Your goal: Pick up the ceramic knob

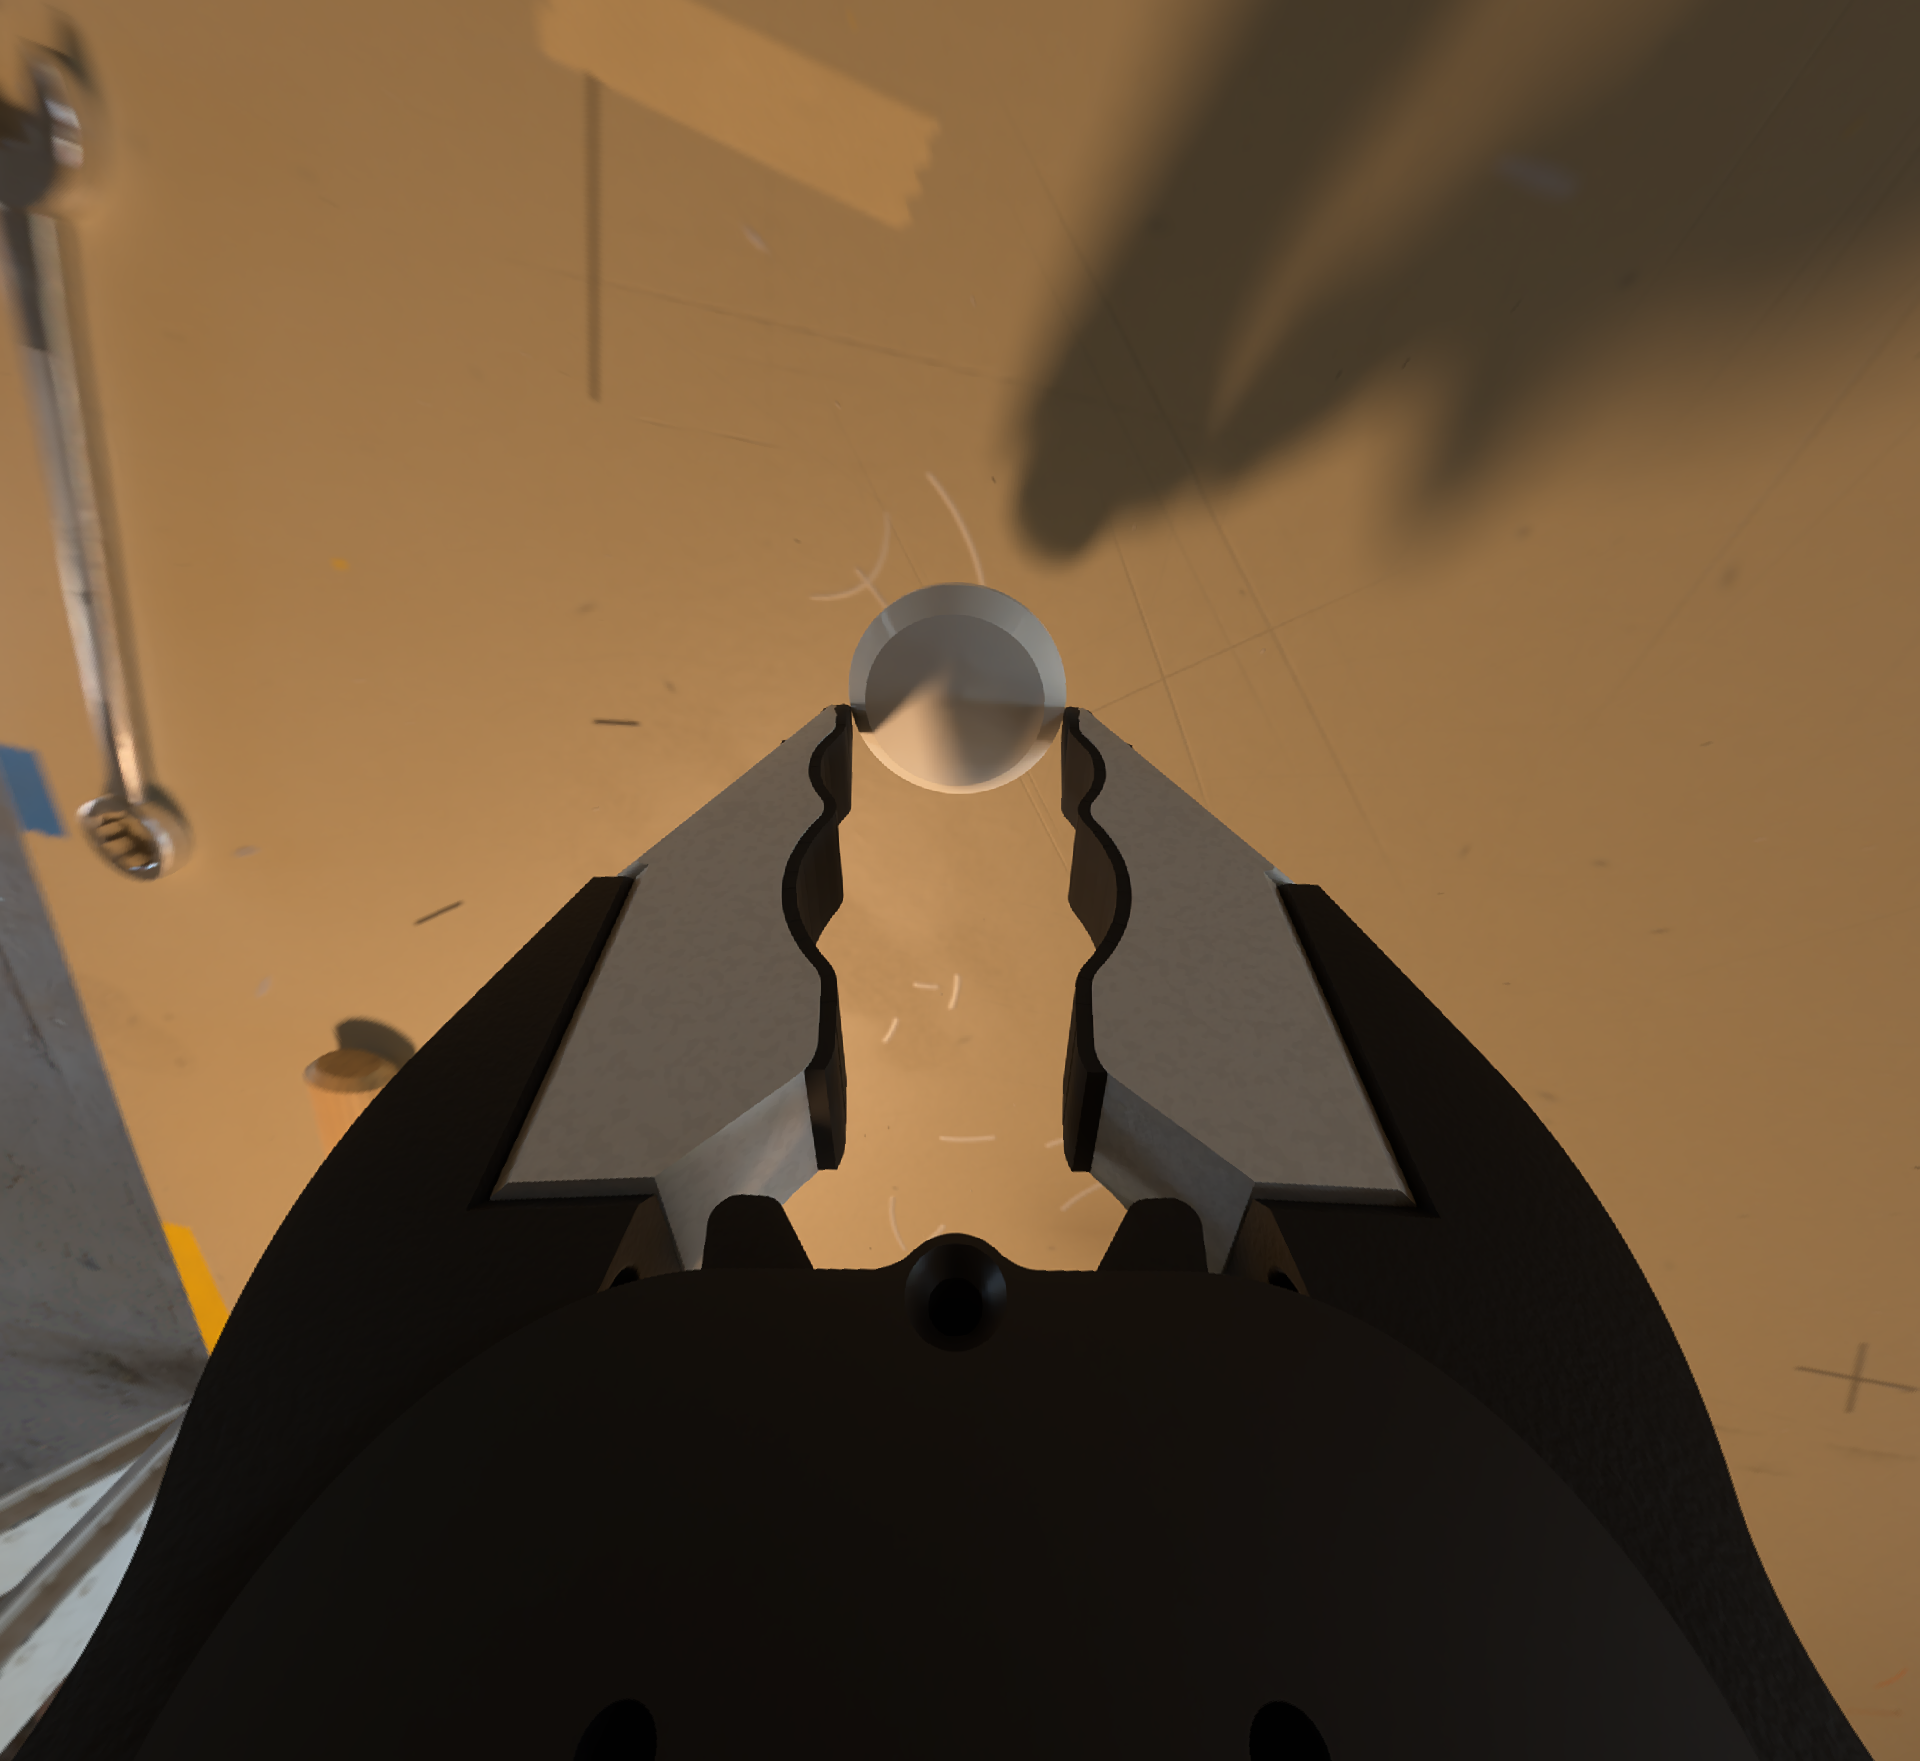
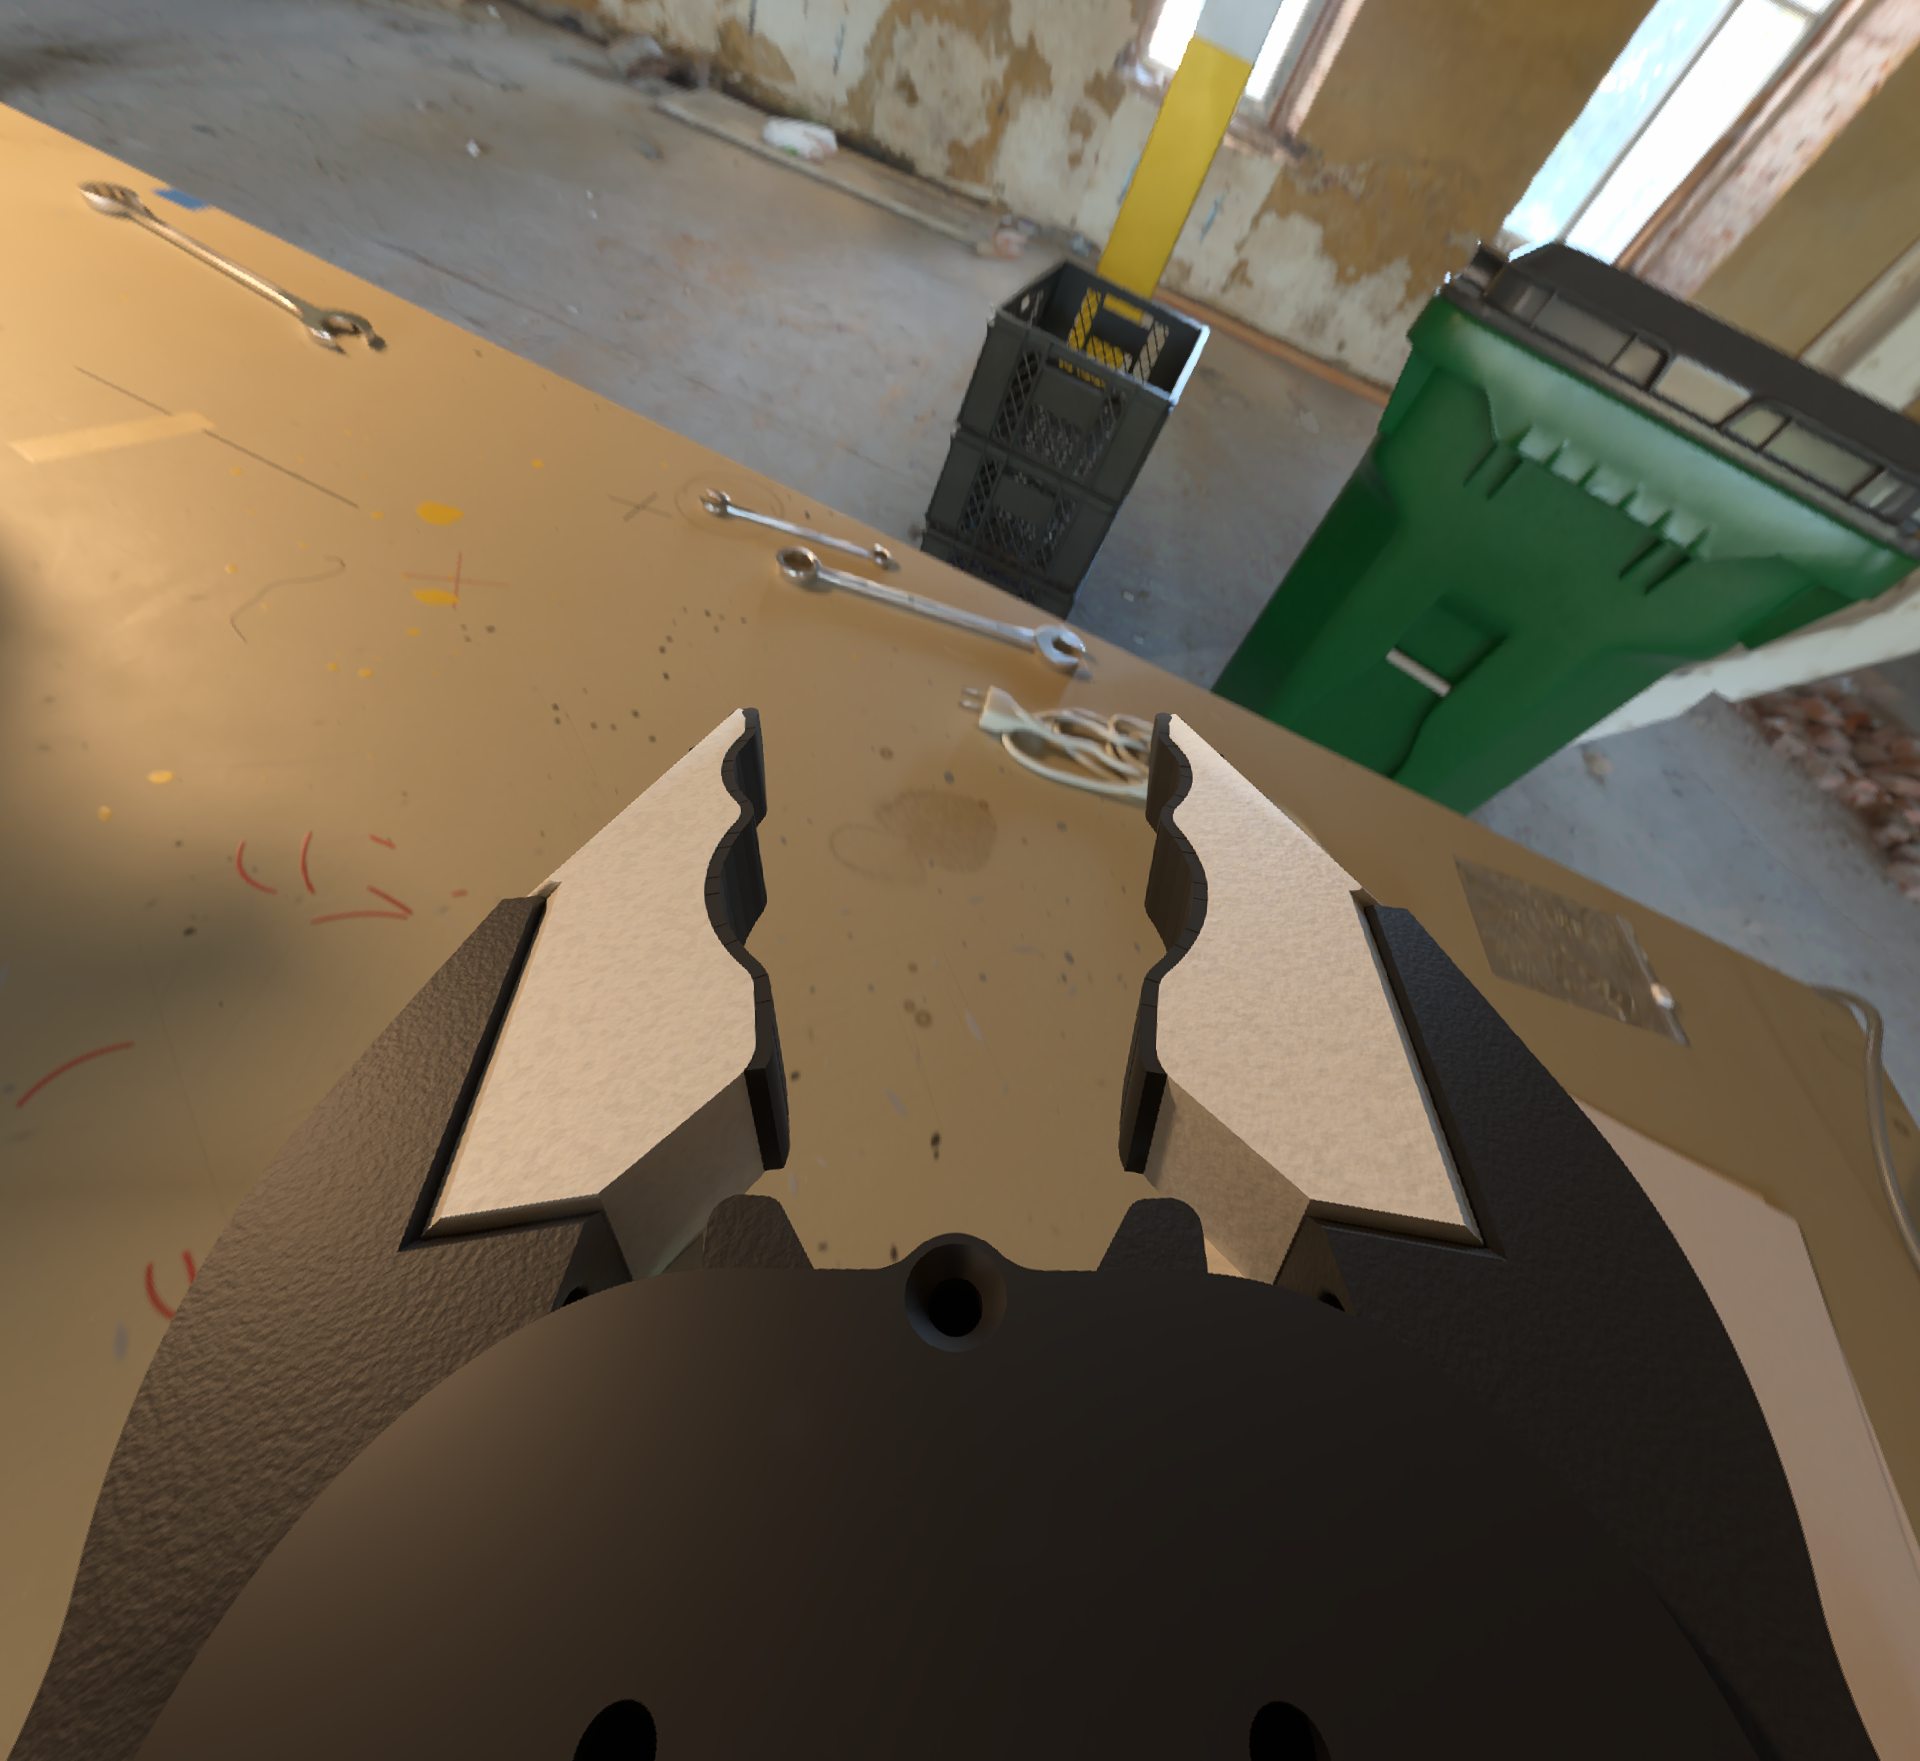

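Left gripper [image 1: 958,719] points down at tabletop [image 1: 1455,880], fingertips pinching ceramic knob [image 1: 956,688] at frame centre. Right gripper [image 2: 956,724] angled forward, spread wide, nothing held.

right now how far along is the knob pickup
Done: the left gripper has its fingertips pinching the ceramic knob. In hand: the grip itself. Whether it has left the table is unclear. The right gripper is open and empty.

Three wrenches [image 2: 231,267] [image 2: 798,529] [image 2: 930,610], one knob [image 1: 956,688], one cable [image 2: 1075,745], two grippers [image 1: 957,719] [image 2: 956,719], one crate [image 2: 1060,433], one bin [image 2: 1579,558].
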Motion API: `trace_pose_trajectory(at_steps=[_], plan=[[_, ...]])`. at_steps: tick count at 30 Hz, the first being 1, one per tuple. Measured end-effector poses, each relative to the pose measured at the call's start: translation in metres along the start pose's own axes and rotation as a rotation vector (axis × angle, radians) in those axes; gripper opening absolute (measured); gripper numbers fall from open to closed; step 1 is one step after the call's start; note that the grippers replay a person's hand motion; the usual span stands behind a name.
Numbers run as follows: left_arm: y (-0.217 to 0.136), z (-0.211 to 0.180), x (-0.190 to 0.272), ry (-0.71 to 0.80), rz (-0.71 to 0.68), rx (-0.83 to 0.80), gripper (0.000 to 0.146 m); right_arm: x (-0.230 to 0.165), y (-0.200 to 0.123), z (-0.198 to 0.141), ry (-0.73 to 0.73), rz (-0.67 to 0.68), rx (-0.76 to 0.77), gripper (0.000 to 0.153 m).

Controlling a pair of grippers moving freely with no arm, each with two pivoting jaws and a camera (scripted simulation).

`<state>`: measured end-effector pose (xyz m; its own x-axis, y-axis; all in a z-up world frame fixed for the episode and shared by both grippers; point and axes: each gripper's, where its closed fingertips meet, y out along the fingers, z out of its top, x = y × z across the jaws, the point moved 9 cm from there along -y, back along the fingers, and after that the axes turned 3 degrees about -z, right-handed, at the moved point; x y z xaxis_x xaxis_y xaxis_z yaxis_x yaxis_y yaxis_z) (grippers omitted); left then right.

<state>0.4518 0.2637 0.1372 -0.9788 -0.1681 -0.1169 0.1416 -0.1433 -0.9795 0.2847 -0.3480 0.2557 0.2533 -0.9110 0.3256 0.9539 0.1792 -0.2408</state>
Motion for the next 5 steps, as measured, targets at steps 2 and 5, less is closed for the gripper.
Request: trace_pose_trajectory(at_steps=[2, 5], plan=[[-0.024, 0.006, 0.002, -0.024, 0.037, 0.064, 0.040, -0.008, 0.003, 0.009, -0.013, 0.009, 0.052, 0.074], [-0.064, 0.019, 0.010, -0.047, 0.140, 0.189, 0.040, -0.029, 0.012, 0.026, -0.037, 0.055, 0.158, 0.073]])
